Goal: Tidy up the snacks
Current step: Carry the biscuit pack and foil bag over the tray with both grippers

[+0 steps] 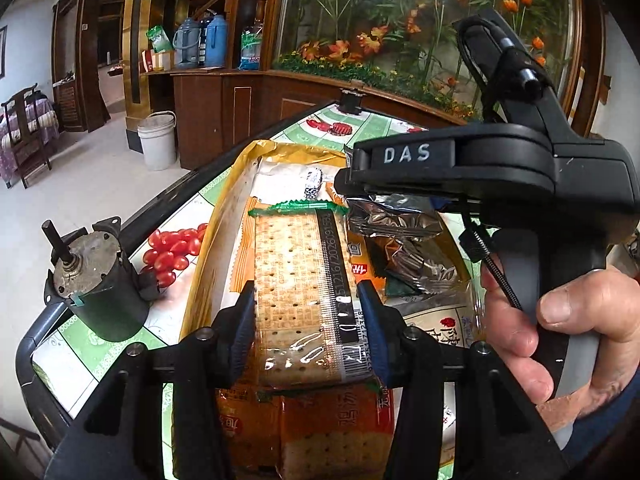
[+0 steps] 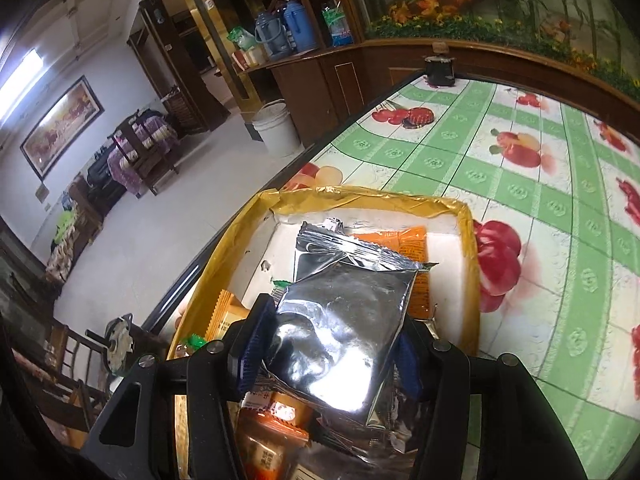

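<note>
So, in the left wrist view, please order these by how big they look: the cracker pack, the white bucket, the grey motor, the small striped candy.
1. cracker pack, held in the left gripper; nearness enlarges it.
2. grey motor
3. white bucket, far off on the floor, so its real size is unsure.
4. striped candy

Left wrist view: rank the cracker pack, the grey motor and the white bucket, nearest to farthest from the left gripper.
1. Cracker pack, clamped in the left gripper.
2. Grey motor, left on the table.
3. White bucket, on the floor beyond.
</note>
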{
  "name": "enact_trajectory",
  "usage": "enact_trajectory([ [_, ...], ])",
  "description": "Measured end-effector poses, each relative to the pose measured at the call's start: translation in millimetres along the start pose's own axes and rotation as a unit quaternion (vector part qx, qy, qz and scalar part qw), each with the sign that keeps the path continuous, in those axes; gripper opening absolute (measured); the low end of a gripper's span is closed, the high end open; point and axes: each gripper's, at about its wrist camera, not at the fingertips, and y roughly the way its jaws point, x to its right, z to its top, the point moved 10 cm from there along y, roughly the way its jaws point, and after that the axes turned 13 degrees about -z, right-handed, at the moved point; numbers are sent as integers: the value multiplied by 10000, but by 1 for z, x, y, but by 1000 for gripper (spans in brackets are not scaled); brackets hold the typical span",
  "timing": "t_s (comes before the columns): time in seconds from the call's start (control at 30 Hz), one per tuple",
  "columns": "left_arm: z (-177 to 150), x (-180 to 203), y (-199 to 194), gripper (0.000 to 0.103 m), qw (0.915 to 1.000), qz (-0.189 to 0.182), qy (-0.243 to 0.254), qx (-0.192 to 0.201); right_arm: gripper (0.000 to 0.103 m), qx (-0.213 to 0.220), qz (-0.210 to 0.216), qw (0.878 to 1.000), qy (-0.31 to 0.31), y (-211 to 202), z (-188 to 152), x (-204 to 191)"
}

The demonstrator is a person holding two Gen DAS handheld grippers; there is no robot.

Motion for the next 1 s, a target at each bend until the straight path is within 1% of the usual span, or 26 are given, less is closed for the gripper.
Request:
enact_trajectory([
  [0.1,-6,5,6,47,9997,-129,-74,-190,56,-2,-205,9998,-86,5,-3,3],
  [0.17,-6,7,5,47,9998,-115,-42,-165,56,-82,-193,9998,-5,11,-6,7],
  [0.33,-6,9,4,47,9999,-83,-15,-146,56,-18,-242,9997,-98,9,-7,5],
  [1.0,-6,5,2,47,9999,-19,15,-140,57,19,-240,9996,-128,7,-7,4],
])
